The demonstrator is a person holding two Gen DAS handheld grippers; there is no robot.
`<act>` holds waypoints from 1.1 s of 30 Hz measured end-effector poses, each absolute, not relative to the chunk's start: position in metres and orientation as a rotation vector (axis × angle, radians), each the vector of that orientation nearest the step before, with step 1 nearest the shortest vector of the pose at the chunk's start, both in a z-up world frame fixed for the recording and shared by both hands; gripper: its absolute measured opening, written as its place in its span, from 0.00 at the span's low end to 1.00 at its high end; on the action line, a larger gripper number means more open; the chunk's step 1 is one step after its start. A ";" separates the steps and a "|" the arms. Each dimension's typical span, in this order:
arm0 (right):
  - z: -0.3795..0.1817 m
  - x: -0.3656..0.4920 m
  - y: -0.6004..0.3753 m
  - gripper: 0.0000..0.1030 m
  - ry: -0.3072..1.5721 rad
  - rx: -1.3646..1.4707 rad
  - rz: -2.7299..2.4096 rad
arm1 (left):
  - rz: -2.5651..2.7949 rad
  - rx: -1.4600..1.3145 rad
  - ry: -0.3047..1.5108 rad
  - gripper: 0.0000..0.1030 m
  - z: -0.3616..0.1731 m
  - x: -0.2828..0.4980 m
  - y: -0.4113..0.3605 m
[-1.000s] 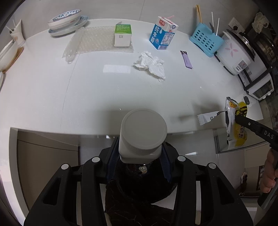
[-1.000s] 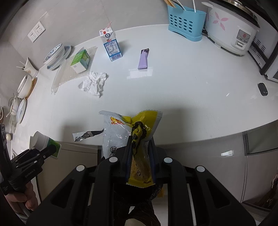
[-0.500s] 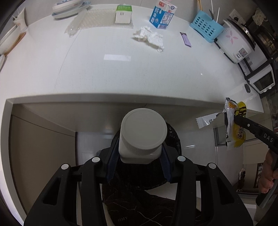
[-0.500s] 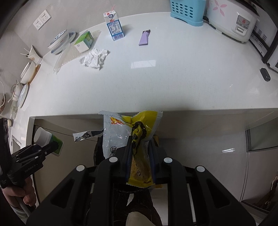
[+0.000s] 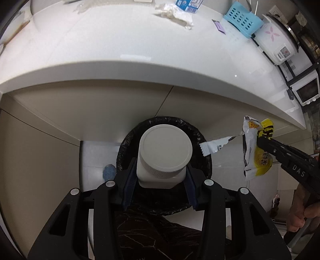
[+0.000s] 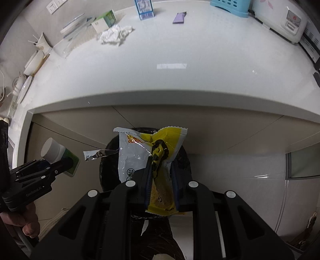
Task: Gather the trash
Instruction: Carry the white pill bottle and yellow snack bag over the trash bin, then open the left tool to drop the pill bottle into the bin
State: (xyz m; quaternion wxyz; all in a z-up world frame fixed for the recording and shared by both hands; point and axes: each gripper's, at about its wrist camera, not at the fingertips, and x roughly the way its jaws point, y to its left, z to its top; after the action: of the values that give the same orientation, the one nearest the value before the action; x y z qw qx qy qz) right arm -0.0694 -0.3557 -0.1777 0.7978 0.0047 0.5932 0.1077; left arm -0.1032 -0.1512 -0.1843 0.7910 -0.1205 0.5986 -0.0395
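Below, black-lined bin (image 5: 202,140) under white counter (image 5: 140,40); crumpled tissue (image 6: 116,35) on top.

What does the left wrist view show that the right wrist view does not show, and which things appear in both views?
Only the left wrist view: the flat top of the white bottle's cap and a blue object on the floor beside the bin.
Only the right wrist view: the bottle's green label and the wall sockets.
Both: the snack wrapper, the black-lined bin, the crumpled tissue and the blue basket.
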 end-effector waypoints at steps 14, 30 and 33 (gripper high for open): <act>-0.241 -0.068 -0.349 0.16 1.344 0.019 0.225 | -0.065 -0.260 1.324 0.41 -0.235 -0.099 -0.162; -0.244 -0.078 -0.373 0.16 1.374 0.037 0.122 | -0.144 -0.203 1.333 0.42 -0.254 -0.079 -0.194; -0.246 -0.076 -0.370 0.16 1.378 0.037 0.121 | -0.141 -0.190 1.324 0.45 -0.249 -0.080 -0.191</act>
State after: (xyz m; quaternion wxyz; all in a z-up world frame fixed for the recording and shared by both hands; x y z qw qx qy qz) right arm -0.0759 -0.3701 -0.2462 0.7699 0.0170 0.6355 0.0560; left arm -0.0802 -0.1913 -0.2495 0.7824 -0.0879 0.6130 -0.0652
